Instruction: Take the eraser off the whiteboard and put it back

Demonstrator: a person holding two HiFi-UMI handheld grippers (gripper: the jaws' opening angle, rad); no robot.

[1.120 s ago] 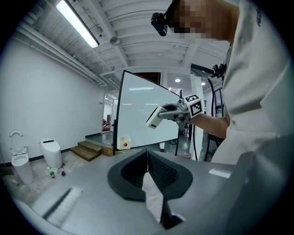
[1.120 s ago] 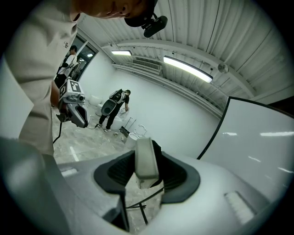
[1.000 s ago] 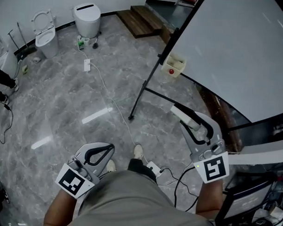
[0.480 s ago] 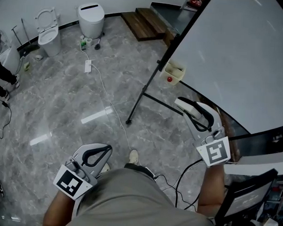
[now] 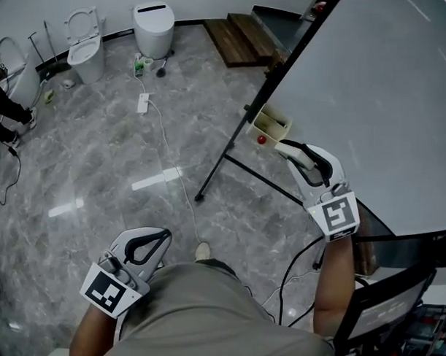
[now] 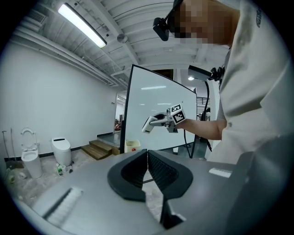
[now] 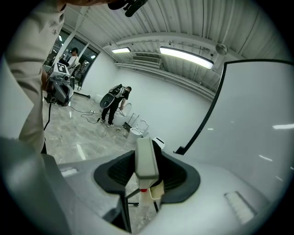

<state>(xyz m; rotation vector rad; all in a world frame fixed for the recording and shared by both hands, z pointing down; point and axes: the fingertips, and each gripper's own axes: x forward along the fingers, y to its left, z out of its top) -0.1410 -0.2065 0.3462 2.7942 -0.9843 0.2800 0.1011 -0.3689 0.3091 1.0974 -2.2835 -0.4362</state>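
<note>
- Right gripper [image 5: 299,159]: jaws pinching the eraser [image 5: 288,149], at my 1 o'clock, near the whiteboard [image 5: 372,91]'s lower edge, seemingly not touching it.
- Left gripper [image 5: 159,237]: jaws pressed together, empty, at my 7 o'clock.
- Risk, as I judge it: the eraser meets the board tilted, fails to seat, and drops on release.
- Count: two grippers, one eraser, one whiteboard.

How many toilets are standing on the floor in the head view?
2 for sure: an open toilet at the top left and a closed toilet right of it. A white shape at the left edge may be a third.
</note>
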